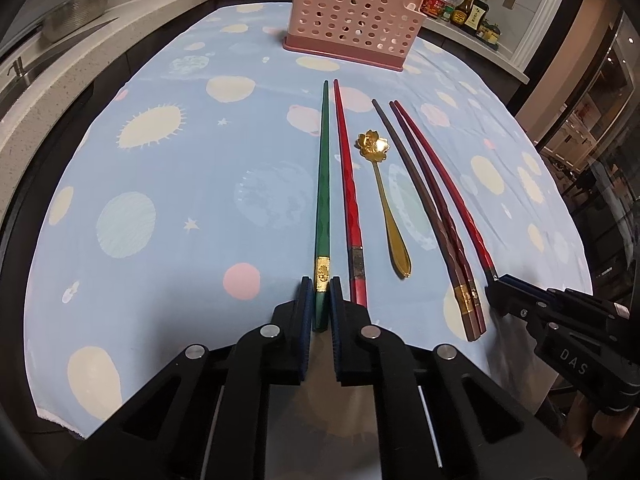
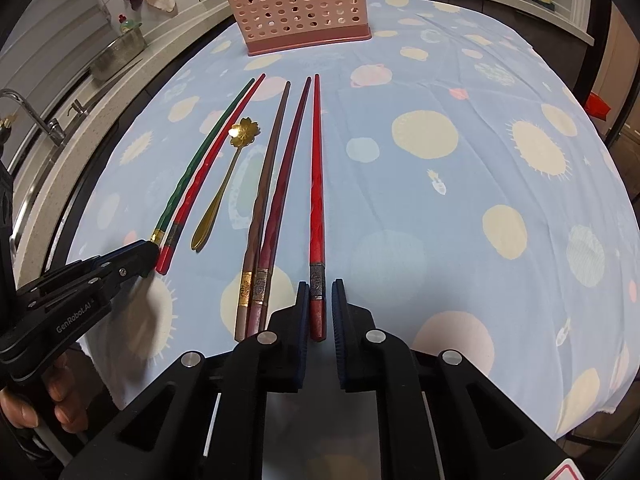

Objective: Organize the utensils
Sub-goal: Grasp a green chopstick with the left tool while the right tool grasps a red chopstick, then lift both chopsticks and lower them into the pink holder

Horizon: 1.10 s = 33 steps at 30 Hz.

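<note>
I've got the green chopstick (image 1: pixel 323 184) lying on the blue patterned cloth (image 1: pixel 168 208), leftmost in the row, thick end near me, tip pointing far toward the pink perforated holder (image 1: pixel 352 12). My left gripper (image 1: pixel 321 292) is clamped on that thick end, pads pressing just at the gold band. Right beside it lies a red chopstick (image 1: pixel 347 184), then the gold flower spoon (image 1: pixel 382 184), bowl far, handle near. Further right, a brown chopstick (image 2: pixel 264 196) and a dark red chopstick (image 2: pixel 282 196) lie side by side, touching near their banded ends. Rightmost is the bright red chopstick (image 2: pixel 317 184), straight, its thick end between the fingers of my right gripper (image 2: pixel 321 296), jaws closed in on it at the grey band. The holder stands upright at the far edge of the cloth, well apart from the row. Far left a metal colander (image 1: pixel 76 12) sits on the counter; far right, sauce bottles (image 1: pixel 464 8). A hand (image 2: pixel 44 404) grips the left tool's handle.
</note>
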### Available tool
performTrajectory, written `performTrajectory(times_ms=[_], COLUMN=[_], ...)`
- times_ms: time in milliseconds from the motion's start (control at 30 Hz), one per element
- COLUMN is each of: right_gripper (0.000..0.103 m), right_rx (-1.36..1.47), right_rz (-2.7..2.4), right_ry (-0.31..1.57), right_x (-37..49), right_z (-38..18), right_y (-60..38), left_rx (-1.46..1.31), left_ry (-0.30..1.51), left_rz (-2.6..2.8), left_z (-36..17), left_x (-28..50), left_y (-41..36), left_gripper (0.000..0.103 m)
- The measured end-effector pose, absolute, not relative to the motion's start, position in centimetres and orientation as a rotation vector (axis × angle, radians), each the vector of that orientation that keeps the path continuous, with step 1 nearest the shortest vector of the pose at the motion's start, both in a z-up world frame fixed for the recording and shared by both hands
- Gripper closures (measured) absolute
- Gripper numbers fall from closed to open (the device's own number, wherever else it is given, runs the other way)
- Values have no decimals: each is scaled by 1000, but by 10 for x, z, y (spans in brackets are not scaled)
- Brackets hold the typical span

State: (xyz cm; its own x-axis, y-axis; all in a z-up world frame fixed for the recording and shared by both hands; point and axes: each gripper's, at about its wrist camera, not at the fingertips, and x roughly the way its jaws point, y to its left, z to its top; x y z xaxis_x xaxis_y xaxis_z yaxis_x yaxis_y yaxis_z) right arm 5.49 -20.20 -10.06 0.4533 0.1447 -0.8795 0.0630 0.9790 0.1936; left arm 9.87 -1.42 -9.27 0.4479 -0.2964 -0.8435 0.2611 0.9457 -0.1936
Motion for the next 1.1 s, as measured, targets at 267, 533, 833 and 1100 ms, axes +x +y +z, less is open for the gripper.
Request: performTrajectory(times_ms=[267, 533, 833, 1100], right_gripper=[95, 96, 96, 96], right_rx=[213, 215, 252, 286], right_rz=[51, 43, 36, 31], right_ry=[1097, 1064, 984, 862], right_x=[54, 54, 57, 65], right_z=[-100, -91, -60, -12], right_y=[-203, -208, -220, -235], left_rx=[-46, -75, -108, -143], left_ry=[1049, 1027, 952, 853], left_rz=[-350, -352, -351, -345], left_z=[-92, -78, -44, 1], left_x=[97, 97, 101, 114], left_y=[-14, -10, -5, 1], left_gripper=[96, 96, 96, 96])
